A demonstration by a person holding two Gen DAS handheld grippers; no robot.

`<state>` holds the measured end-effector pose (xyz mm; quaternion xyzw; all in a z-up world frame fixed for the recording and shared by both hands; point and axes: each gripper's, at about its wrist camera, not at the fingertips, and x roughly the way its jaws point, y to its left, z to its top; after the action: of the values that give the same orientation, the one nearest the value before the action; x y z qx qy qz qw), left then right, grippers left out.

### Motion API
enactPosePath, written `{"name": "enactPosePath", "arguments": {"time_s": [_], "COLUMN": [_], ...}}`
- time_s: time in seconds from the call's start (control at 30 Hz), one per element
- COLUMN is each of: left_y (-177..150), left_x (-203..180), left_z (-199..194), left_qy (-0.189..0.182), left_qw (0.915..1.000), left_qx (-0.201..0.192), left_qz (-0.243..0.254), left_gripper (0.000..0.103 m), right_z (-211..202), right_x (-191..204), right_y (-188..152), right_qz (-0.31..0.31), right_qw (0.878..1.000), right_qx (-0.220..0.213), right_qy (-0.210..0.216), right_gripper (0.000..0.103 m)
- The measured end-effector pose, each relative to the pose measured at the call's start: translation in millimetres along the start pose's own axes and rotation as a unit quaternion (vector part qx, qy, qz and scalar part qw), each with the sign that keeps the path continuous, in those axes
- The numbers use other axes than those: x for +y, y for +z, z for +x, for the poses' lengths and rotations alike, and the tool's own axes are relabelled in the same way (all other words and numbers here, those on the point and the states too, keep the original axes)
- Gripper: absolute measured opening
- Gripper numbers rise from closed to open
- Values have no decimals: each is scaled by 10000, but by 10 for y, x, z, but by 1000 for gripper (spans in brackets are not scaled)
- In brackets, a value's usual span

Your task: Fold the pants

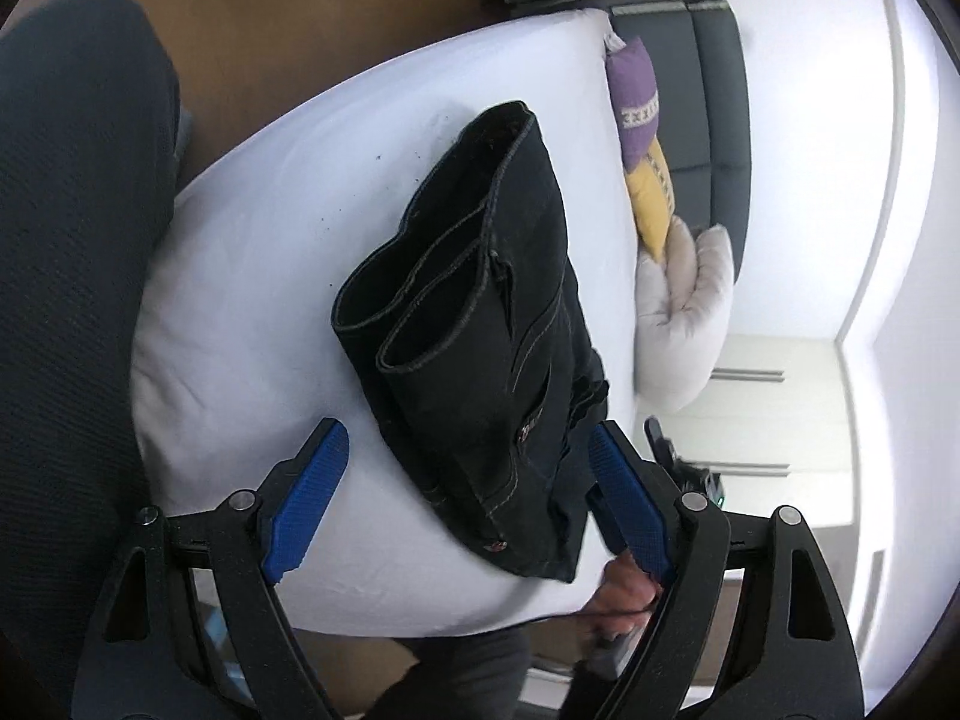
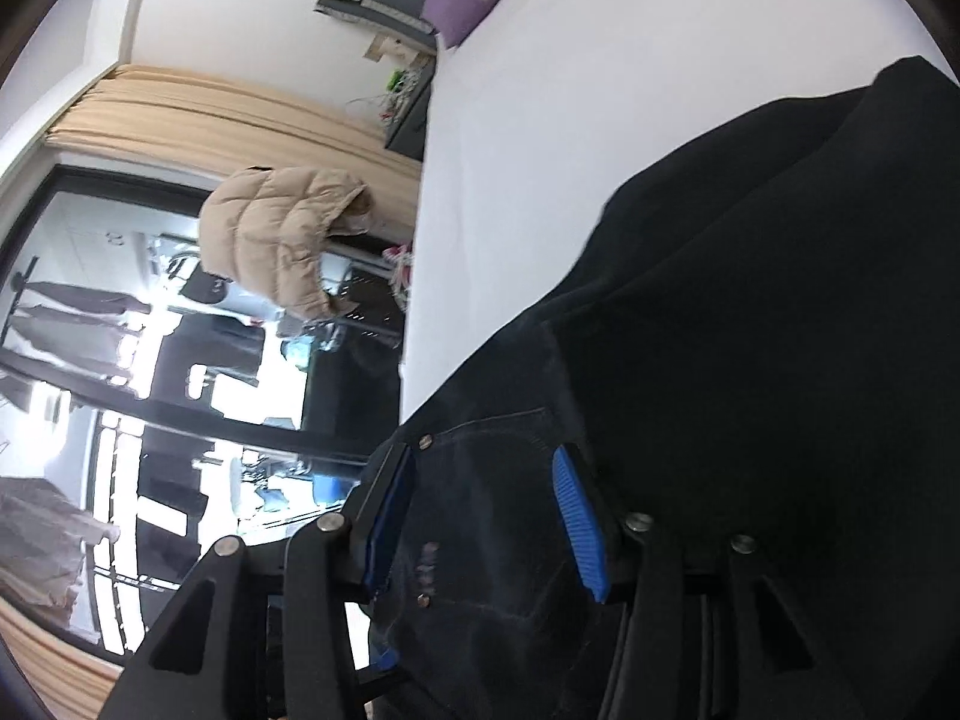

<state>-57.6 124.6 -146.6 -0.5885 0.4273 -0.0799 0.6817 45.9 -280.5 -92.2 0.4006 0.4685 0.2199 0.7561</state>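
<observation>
Dark jeans [image 1: 480, 324] lie folded in a compact stack on a white bed [image 1: 252, 276], leg hems on top, toward the bed's far side. My left gripper [image 1: 462, 456] is open above the bed, its blue pads either side of the stack's near end, not touching it. In the right wrist view the jeans [image 2: 750, 330] fill the right half. My right gripper [image 2: 486, 480] has its blue pads on either side of the denim fold with a rivet, jaws partly apart with cloth between them.
Purple [image 1: 636, 96] and yellow [image 1: 651, 198] pillows and a white cushion [image 1: 684, 312] lie at the bed's head by a dark headboard [image 1: 714, 108]. A beige puffer jacket [image 2: 282, 240] hangs by a window. My dark-clothed leg [image 1: 72, 240] is at left.
</observation>
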Motion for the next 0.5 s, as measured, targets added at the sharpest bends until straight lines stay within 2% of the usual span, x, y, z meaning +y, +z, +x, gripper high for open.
{"name": "enactPosePath", "arguments": {"time_s": [0.2,0.27,0.3,0.37,0.5], "left_y": [167,180,193,212,235], "left_x": [126,157,183,252,272], "left_z": [109,132,150,185,187], "left_qy": [-419,-480,-482,-520,-519], "left_qw": [9979,9971,9967,9954,9952], "left_qx": [-163,-181,-179,-148,-97], "left_qz": [-457,-566,-634,-797,-822], "left_gripper": [79,62,57,37,27], "right_z": [-54,-50,-49,-33,-3], "right_x": [12,2,-9,-33,-5], "right_y": [-11,-2,5,26,46], "right_qz": [-21,-25,-33,-58,-138], "right_qw": [9999,9998,9998,9998,9997], "right_qx": [28,49,73,123,211], "right_qy": [154,174,184,173,59], "right_gripper": [52,52,52,52,51]}}
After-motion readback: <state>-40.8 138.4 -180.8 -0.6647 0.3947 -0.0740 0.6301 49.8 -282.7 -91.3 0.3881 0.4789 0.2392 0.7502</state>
